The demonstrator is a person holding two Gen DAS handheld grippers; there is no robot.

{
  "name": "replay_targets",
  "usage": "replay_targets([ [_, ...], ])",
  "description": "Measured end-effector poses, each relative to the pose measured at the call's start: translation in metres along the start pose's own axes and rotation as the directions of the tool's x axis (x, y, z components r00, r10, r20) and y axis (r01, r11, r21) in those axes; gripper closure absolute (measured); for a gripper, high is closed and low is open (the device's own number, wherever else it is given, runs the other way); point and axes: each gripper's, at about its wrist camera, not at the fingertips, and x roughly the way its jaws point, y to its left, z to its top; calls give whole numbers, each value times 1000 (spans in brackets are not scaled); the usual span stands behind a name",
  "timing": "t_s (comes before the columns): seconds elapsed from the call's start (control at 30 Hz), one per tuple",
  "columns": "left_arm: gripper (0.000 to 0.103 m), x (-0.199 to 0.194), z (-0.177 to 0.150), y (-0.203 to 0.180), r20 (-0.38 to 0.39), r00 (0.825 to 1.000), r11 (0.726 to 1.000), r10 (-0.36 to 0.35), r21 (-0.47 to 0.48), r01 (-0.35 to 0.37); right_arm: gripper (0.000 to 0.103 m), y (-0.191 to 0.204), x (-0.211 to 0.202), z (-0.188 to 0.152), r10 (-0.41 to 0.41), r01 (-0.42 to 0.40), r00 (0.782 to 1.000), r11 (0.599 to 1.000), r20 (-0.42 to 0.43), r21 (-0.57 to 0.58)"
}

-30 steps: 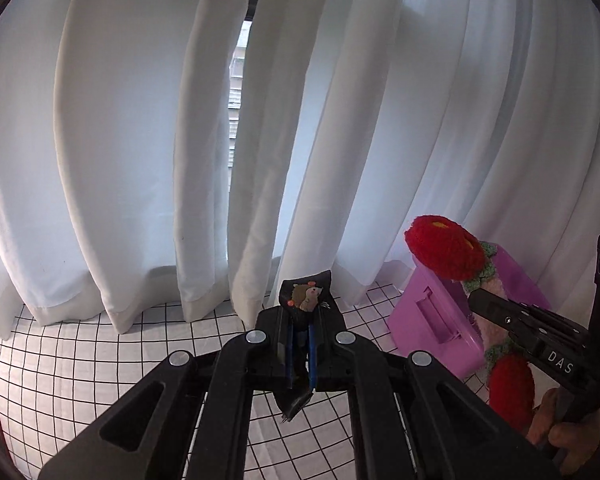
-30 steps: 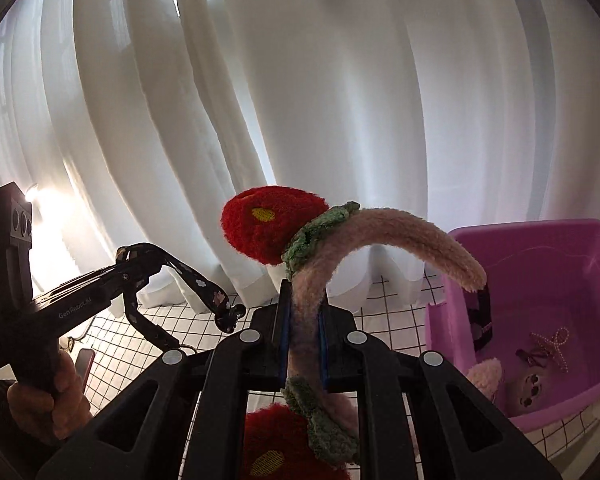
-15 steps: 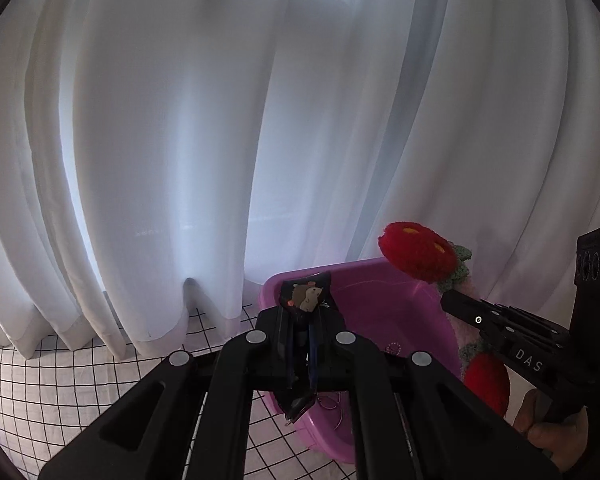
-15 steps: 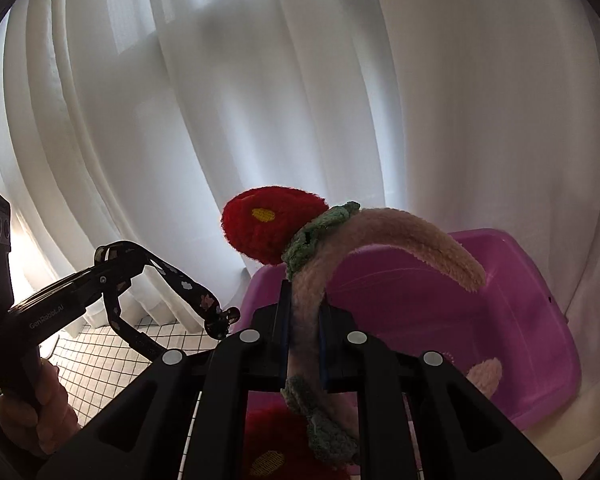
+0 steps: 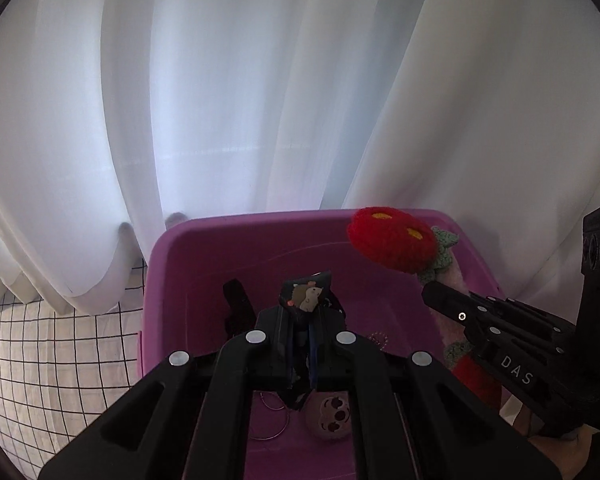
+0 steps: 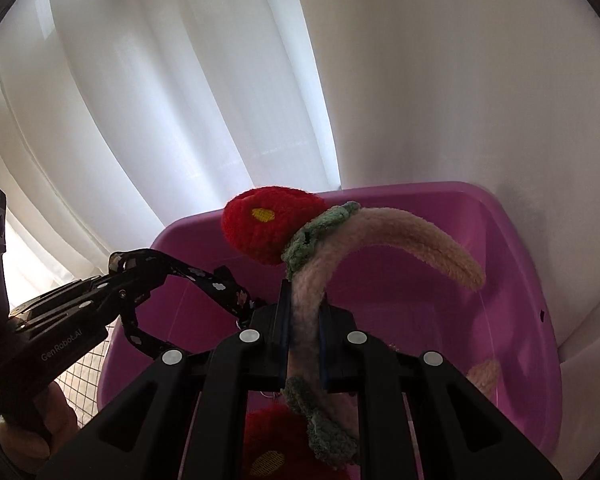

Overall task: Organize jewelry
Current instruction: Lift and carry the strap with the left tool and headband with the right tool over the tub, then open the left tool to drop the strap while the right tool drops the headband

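Both tongs held headbands over the purple bin (image 5: 168,280).
The left tongs (image 5: 302,344) were clamped on a black headband (image 6: 204,276); the right tongs (image 6: 304,344) were clamped on a fuzzy pink headband (image 6: 400,236).

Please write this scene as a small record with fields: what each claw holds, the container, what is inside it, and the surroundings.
left claw: shut on black headband with small printed pattern and a hedgehog patch
right claw: shut on pink fuzzy headband with red knitted flowers and green leaves
container: purple bin, open top, below both claws
inside bin: thin metal rings, a small pink round item, a dark item; others unclear
surface: white cloth with black grid
background: white curtain
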Motion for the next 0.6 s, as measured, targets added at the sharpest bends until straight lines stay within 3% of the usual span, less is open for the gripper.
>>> replay_targets([
  [0.17, 97, 47, -9, 5, -162, 986, 996, 47, -65, -58, 92, -14, 30, 3, -6, 8, 995, 1000, -104, 23],
  [0.4, 93, 66, -8, 0, -219, 967, 987, 126, -66, -144, 91, -21, 54, 13, -23, 30, 981, 999, -195, 30],
  [0.43, 88, 69, -8, 0, -230, 963, 985, 139, -65, -158, 84, -21, 58, 14, -34, 40, 978, 999, -204, 26],
  [0.47, 81, 71, -8, 0, -240, 960, 984, 147, -67, -167, 63, -20, 61, 14, -42, 48, 975, 999, -216, 24],
  [0.53, 44, 69, -8, -2, -248, 954, 978, 170, -73, -194, 40, -18, 62, 18, -44, 52, 975, 998, -218, 32],
  [0.57, 40, 69, -7, 0, -235, 955, 977, 179, -72, -201, 39, -14, 65, 21, -52, 60, 976, 998, -210, 32],
  [0.6, 27, 72, -6, 5, -227, 952, 972, 205, -63, -225, 39, -16, 63, 21, -58, 66, 977, 997, -206, 34],
])
